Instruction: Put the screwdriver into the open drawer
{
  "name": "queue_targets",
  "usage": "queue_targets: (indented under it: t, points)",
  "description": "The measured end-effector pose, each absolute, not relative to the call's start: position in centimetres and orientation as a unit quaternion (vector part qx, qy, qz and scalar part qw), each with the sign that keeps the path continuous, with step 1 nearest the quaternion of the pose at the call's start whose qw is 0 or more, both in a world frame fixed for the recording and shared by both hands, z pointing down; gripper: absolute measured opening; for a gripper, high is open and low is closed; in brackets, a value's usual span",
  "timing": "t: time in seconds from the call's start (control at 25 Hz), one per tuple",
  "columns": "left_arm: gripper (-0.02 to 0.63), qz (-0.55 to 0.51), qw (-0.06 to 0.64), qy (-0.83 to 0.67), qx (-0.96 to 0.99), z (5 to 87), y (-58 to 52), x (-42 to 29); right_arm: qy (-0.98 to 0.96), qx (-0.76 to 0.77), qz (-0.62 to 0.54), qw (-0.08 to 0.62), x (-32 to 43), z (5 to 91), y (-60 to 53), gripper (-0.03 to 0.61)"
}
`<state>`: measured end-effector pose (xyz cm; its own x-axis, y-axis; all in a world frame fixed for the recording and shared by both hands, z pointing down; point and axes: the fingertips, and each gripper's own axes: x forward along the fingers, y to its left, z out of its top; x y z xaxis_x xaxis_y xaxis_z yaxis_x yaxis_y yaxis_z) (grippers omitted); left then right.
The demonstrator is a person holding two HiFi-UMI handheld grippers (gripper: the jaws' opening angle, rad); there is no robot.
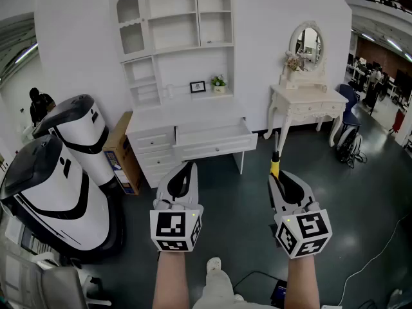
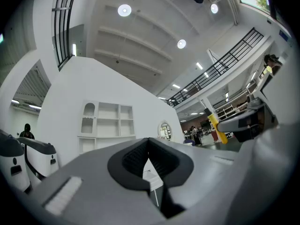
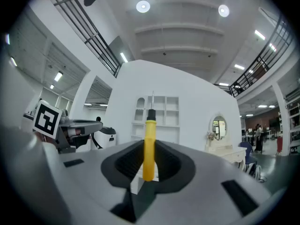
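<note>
Yellow-handled screwdriver [image 3: 149, 142] upright, handle pinched in right gripper [image 3: 149, 167], likely for carrying | left gripper [image 2: 149, 159] closed, empty, idle | open white desk drawer [image 1: 215, 149] well ahead

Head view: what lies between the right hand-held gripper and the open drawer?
Only bare dark floor up to the open drawer, as the head view shows.

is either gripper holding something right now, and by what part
The right hand-held gripper grips the screwdriver by its yellow handle, with the shaft sticking out past the jaws. The left hand-held gripper is shut on nothing.
</note>
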<state>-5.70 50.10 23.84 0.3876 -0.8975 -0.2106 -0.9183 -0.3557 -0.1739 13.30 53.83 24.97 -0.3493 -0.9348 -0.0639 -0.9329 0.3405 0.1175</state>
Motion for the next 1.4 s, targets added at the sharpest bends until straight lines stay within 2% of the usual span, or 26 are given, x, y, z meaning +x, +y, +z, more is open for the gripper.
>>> queue_targets:
  t: [0.6,1.4]
  points:
    - [0.011,0.043,0.13,0.556,-0.82,23.7,43.8,-4.8,-0.819,0.571,-0.05,-0.004,15.0,25.2,47.9,0.075]
    - [0.011,0.042,0.117,0.541,-0.832,24.3,24.0,-7.6,-0.815,0.577,-0.045,0.024,11.5,25.9,28.8,0.075]
